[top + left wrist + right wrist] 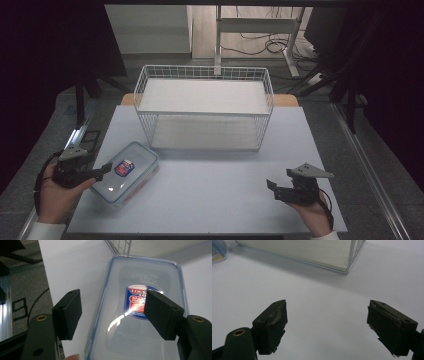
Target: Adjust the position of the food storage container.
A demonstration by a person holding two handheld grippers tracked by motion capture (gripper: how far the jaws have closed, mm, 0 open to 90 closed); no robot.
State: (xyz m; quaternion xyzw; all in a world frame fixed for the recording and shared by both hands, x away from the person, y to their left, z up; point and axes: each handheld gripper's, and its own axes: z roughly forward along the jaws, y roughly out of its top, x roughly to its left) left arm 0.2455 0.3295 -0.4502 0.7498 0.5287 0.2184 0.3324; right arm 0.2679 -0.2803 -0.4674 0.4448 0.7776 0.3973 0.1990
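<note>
A clear plastic container [125,172] with a blue-rimmed lid and a red and blue label lies at the lower left of the high view, near the white table's [215,200] left edge. The left gripper [102,171] is at its near end, jaws apart over the lid, gripping nothing. Bare tabletop stretches rightward to the right gripper [272,186], wide open and empty. The wire rack [205,107] stands behind. The label's print is partly hidden by a jaw.

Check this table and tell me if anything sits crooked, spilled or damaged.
The clear plastic box with the blue-rimmed lid lies skewed to the white table's edges, overhanging its left edge. The right claw's black pads look frayed. The white wire basket sits square.
</note>
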